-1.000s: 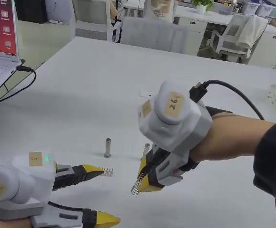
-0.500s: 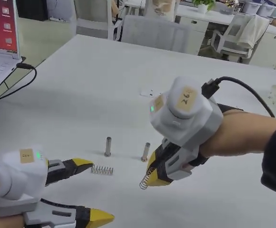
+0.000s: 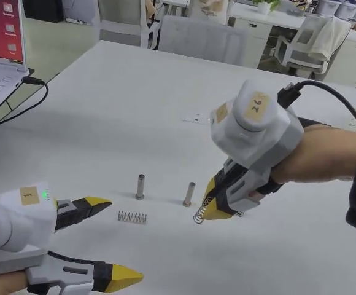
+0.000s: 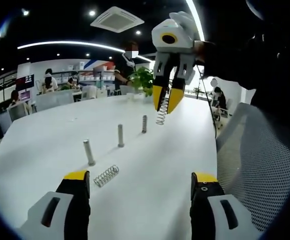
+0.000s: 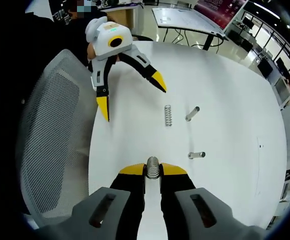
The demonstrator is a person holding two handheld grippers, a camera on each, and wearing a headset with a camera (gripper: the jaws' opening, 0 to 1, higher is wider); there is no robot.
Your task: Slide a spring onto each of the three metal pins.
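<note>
Our right gripper (image 3: 213,208) is closed on a spring (image 3: 200,211), held just beside the middle pin (image 3: 189,193). That pin and the first pin (image 3: 140,186) are bare. A loose spring (image 3: 132,216) lies on the desk (image 3: 104,110) ahead of our left gripper (image 3: 122,240), which is wide open and holds nothing. In the left gripper view the far pin (image 4: 144,124) looks ribbed, perhaps already fitted with a spring, but it is too small to be sure.
</note>
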